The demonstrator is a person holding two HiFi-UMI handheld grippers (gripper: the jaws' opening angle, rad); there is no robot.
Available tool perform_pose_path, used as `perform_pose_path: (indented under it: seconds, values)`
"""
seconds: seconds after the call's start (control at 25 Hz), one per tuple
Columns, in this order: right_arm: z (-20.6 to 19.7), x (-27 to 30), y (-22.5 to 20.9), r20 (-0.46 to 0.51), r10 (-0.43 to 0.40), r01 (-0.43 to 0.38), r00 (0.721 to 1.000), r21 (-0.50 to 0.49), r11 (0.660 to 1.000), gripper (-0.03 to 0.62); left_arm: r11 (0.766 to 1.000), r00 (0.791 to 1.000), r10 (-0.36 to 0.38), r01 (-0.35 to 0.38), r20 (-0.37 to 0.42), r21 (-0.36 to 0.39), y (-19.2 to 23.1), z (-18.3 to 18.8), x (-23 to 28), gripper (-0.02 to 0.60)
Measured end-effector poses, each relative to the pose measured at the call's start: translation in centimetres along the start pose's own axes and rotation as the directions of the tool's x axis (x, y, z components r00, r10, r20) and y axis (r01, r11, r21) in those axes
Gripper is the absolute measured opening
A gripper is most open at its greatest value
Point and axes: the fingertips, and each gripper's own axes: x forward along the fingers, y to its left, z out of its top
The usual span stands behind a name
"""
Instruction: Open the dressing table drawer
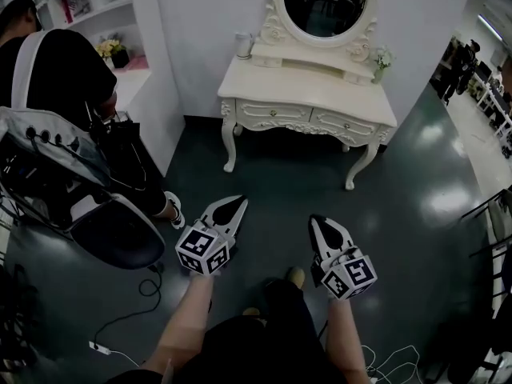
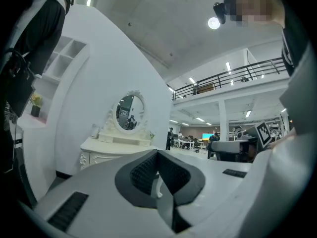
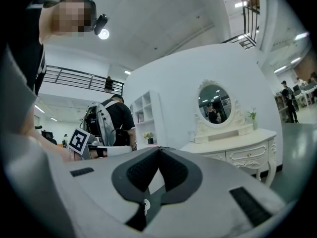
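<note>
While the left gripper [image 1: 238, 202] and right gripper [image 1: 317, 219] hover with jaws together and empty, well short of the dressing table [image 1: 308, 82], its drawer [image 1: 258, 110] likely slides light and stiff, best pinched at the small knob [image 1: 273, 113].

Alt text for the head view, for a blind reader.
The left gripper and right gripper, both shut and empty, point across a dark floor toward a cream dressing table with an oval mirror, drawers closed. A person in black stands at left.

Dark glossy floor [image 1: 416, 174], white wall [image 1: 200, 38], shelf unit [image 1: 88, 6] top-L, ceiling light [image 2: 214, 23] on.
</note>
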Motion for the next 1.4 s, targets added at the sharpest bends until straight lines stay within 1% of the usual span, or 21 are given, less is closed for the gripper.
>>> perform_pose_path:
  seconds: [0.24, 0.48, 0.8, 1.12, 1.4]
  values:
    - [1.1, 3.3, -2.6, -0.004, 0.036, -0.036, 0.999, 0.009, 0.999, 0.005, 0.999, 0.999, 0.051, -0.051, 0.0, -0.01, 2.4, 0.9, 1.8, 0.008]
    - [2.1, 7.1, -6.2, -0.005, 0.093, -0.093, 0.996, 0.021, 0.995, 0.005, 0.994, 0.994, 0.108, -0.108, 0.007, -0.021, 4.7, 1.7, 5.4, 0.008]
    - [2.9, 11.0, -12.0, -0.017, 0.158, -0.157, 0.987, 0.024, 0.987, 0.005, 0.987, 0.987, 0.16, -0.16, -0.001, -0.02, 6.2, 1.7, 11.4, 0.008]
    - [3.1, 13.5, -17.5, -0.033, 0.207, -0.205, 0.978, 0.039, 0.978, 0.006, 0.974, 0.975, 0.223, -0.223, -0.012, -0.029, 7.5, 0.9, 16.5, 0.008]
    - [3.9, 15.4, -21.5, -0.03, 0.248, -0.247, 0.968, 0.033, 0.969, 0.005, 0.963, 0.963, 0.269, -0.268, 0.008, -0.036, 8.5, 1.0, 20.3, 0.008]
